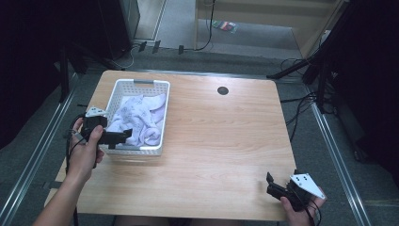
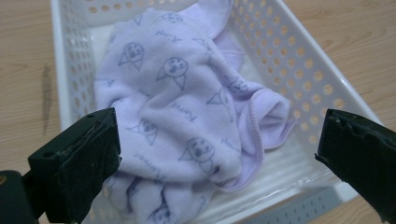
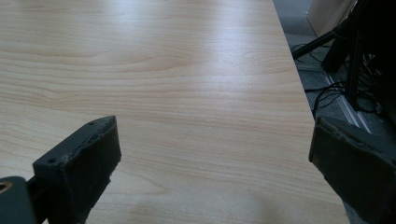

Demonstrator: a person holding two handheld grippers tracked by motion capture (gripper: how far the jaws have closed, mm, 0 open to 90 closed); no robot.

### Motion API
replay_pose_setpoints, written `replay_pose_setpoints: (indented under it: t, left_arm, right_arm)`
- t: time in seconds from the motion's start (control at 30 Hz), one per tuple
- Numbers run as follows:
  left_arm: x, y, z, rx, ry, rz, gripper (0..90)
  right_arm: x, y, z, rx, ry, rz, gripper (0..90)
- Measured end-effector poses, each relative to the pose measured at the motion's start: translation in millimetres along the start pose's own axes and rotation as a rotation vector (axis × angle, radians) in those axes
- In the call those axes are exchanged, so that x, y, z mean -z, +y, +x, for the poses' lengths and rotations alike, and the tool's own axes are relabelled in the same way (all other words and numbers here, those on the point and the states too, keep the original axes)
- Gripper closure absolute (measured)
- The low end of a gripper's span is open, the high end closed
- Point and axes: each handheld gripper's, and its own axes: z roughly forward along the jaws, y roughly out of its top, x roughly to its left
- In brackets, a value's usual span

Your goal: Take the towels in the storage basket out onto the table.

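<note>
Half the lilac cloth [image 2: 187, 116] (crumpled) hides the basket [image 2: 299, 70] floor.

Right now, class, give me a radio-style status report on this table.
Left gripper open over cloth in basket. Right gripper open, idle above bare table. Nothing in the way.

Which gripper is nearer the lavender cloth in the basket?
Left. The left gripper hangs open right over the lavender printed cloth in the white basket; the right gripper sits open at the table's opposite near corner.
</note>
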Motion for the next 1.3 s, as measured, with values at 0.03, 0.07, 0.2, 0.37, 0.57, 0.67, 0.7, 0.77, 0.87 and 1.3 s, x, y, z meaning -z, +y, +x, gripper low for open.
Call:
replay_pose_setpoints:
  t: [0.03,0.07,0.2,0.37,0.57,0.67,0.7,0.77,0.87,1.3]
  left_arm:
    - [-2.5,2.6,0.7,0.002,-0.007,0.004,0.1]
    - [-8.1,7.6,1.4,0.006,-0.006,0.007,0.1]
    - [-19.5,16.4,3.6,0.01,0.004,0.021,0.1]
    - [-35.1,22.4,8.3,0.016,0.011,0.047,0.2]
    - [-55.0,30.3,16.4,0.047,0.01,0.116,5.5]
    - [-68.9,36.0,17.9,0.058,0.019,0.176,5.4]
    - [-68.9,36.0,17.9,0.058,0.019,0.176,5.0]
    - [-74.9,38.5,18.8,0.048,0.004,0.204,3.8]
    - [-85.1,42.7,18.2,0.036,-0.045,0.241,1.6]
    - [-116.3,44.5,16.9,-0.034,-0.011,0.354,0.0]
  right_arm:
    - [0.0,0.0,0.0,0.0,0.0,0.0,2.2]
    - [-0.1,0.0,-0.1,0.003,-0.001,0.0,2.2]
    - [-0.2,0.0,-0.1,0.003,-0.001,0.0,2.2]
    - [-0.2,0.1,-0.1,0.005,-0.002,0.001,2.2]
    - [-0.1,0.0,-0.1,0.003,-0.001,-0.001,2.2]
    - [-0.2,0.1,0.0,0.004,-0.002,-0.001,2.2]
    - [-0.2,0.1,0.0,0.004,-0.002,-0.001,2.2]
    - [-0.2,0.1,-0.1,0.004,-0.002,-0.002,2.2]
    - [-0.1,0.1,0.0,0.002,-0.002,-0.002,2.2]
    - [0.1,0.0,-0.1,0.001,0.0,-0.003,2.2]
